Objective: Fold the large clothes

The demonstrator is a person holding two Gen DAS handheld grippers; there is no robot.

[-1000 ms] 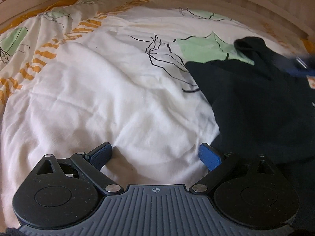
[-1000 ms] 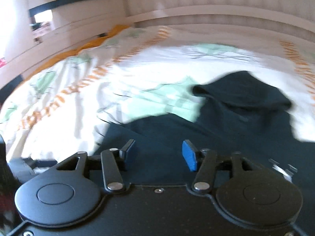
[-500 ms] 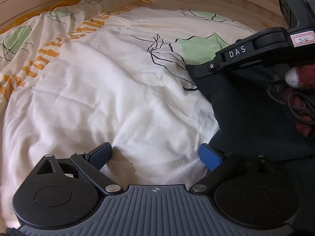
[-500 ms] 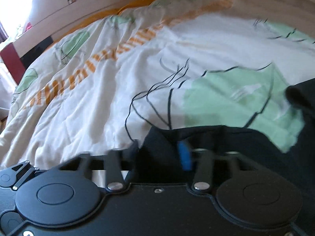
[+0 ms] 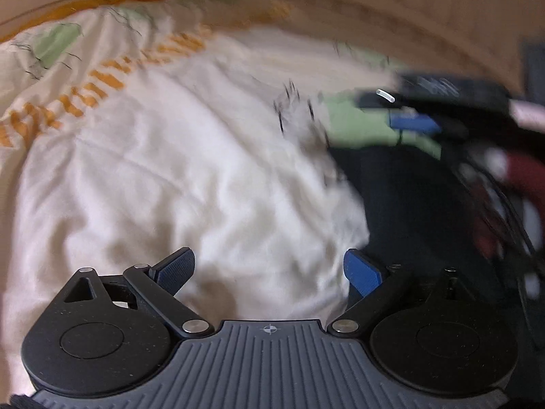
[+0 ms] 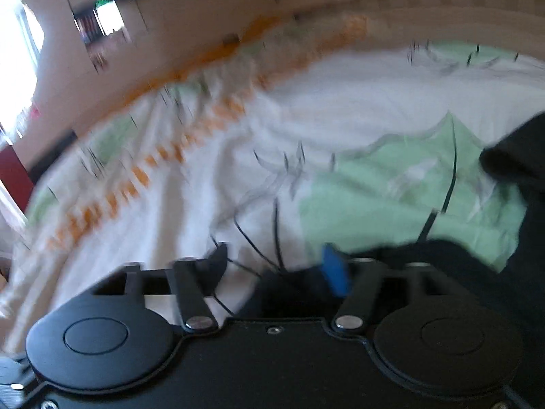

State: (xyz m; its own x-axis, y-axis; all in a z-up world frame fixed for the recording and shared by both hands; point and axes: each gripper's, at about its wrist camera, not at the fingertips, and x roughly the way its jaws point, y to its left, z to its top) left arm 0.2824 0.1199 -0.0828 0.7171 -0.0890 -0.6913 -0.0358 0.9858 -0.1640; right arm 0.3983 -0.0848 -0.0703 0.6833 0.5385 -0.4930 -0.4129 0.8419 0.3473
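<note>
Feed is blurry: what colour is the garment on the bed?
Black or very dark garment, plain as far as visible; clearest in the left wrist view.

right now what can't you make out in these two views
- Dark garment, left wrist view: its right part is cut off by the frame edge and hidden behind the right gripper and a sleeve; motion blur hides its type.
- Right wrist view: the right gripper's jaws are opening, but blur hides whether the garment's edge still touches a pad.
- Duvet print: smeared.

right hand-held gripper (image 6: 276, 266) — jaws reopening after pinching | dark garment (image 6: 460, 266) edge — now released, below jaws
</note>
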